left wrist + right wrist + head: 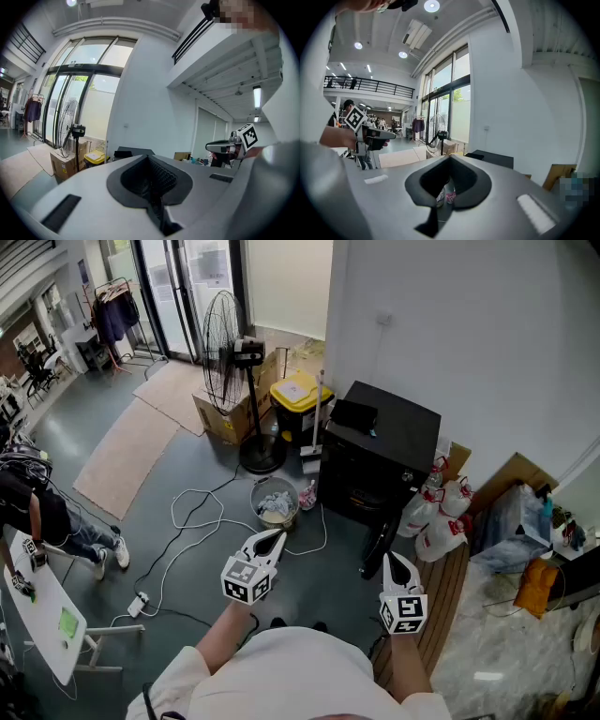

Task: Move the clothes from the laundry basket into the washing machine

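In the head view, a round laundry basket (275,503) with pale clothes in it stands on the grey floor, left of the black washing machine (380,457). A dark door (379,547) hangs open at the machine's front. My left gripper (277,537) is shut and empty, raised just on my side of the basket. To the right, my right gripper (390,560) is also shut and empty, close to the open door. In the right gripper view, the basket (440,197) shows small through the gap under the shut jaws. The machine's top (133,152) shows in the left gripper view.
A standing fan (225,351), a cardboard box (228,418) and a yellow-lidded bin (300,396) stand behind the basket. Cables (192,519) loop over the floor at the left. White and red bags (441,517) lean right of the machine. At the far left are a white table (43,607) and a seated person (49,517).
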### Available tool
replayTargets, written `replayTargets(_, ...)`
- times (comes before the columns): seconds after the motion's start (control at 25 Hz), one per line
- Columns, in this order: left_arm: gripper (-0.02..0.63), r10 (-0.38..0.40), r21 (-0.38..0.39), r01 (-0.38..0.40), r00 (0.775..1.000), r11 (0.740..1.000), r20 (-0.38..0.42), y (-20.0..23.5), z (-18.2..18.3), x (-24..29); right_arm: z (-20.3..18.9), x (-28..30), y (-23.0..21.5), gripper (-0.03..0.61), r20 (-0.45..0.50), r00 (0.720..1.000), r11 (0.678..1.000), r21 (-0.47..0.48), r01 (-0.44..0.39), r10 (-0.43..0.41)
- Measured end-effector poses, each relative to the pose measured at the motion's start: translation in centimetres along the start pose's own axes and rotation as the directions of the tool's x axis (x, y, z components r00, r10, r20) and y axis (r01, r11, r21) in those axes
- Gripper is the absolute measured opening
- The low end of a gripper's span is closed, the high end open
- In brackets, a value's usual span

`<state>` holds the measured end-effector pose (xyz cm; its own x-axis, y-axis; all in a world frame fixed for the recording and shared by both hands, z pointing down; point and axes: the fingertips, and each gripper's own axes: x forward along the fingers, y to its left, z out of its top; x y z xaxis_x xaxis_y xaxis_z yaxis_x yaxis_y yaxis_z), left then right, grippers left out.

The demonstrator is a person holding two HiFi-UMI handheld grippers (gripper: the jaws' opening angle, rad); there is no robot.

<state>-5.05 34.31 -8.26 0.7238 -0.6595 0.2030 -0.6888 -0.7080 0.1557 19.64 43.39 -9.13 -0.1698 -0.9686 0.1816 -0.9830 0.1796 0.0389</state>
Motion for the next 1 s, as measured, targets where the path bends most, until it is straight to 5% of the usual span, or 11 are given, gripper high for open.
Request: replayTargets(1.0, 0.006, 0.01, 0.006, -0.01, 0.999, 1.0, -0.03, -0.4, -1.0, 1.0, -0.7, 0.8, -1.0, 0.011, 0.013, 1.0, 0.999, 0.048, -0.022, 0.021)
